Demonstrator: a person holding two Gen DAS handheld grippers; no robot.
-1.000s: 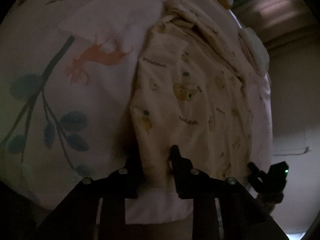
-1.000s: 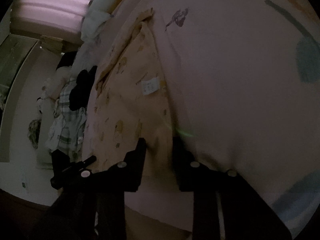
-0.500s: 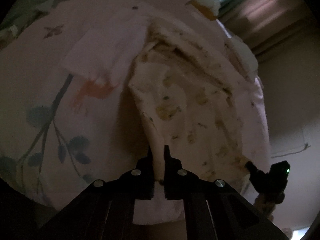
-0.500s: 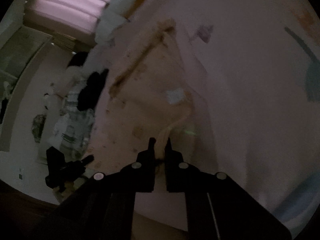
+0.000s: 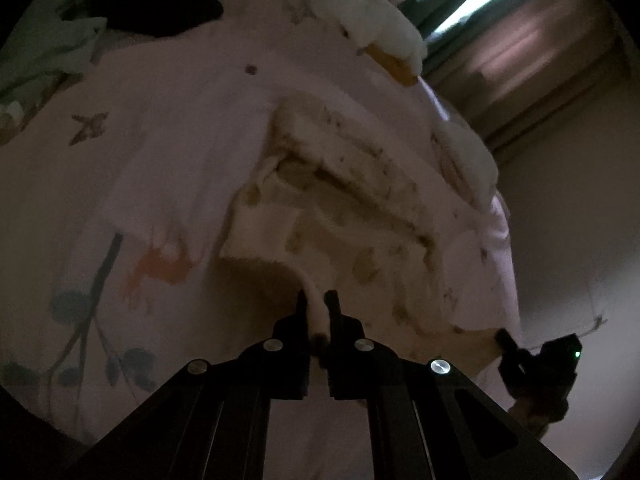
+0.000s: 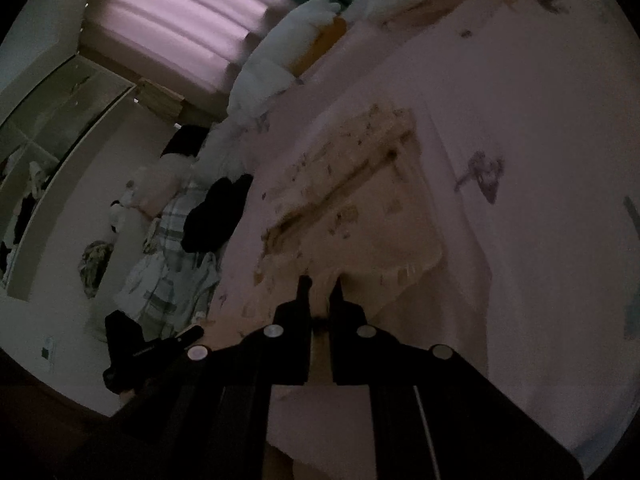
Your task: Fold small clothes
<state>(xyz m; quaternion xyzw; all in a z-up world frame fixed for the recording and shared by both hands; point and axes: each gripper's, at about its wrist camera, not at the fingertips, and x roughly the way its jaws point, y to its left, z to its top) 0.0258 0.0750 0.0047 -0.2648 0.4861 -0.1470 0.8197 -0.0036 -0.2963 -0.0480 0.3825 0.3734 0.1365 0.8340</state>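
A small cream garment [image 5: 352, 216] with a yellow print lies on the pink bedsheet [image 5: 168, 152]. My left gripper [image 5: 317, 300] is shut on its near hem and holds that edge lifted. My right gripper [image 6: 320, 285] is shut on the other near corner of the same garment [image 6: 360, 200], also lifted. The garment's far half still rests on the bed, creased across its middle. The right gripper also shows in the left wrist view [image 5: 536, 360], and the left one in the right wrist view [image 6: 152, 348].
A folded white cloth [image 5: 160, 168] lies on the sheet left of the garment. White pillows [image 5: 372, 32] sit at the head of the bed. A dark item [image 6: 216, 212] and plaid clothes [image 6: 172, 264] lie off the bed's left side. Curtains [image 6: 180, 4] hang behind.
Both grippers closed on the garment's near edge and lifted it. The near half has risen and moved toward the far end of the bed.
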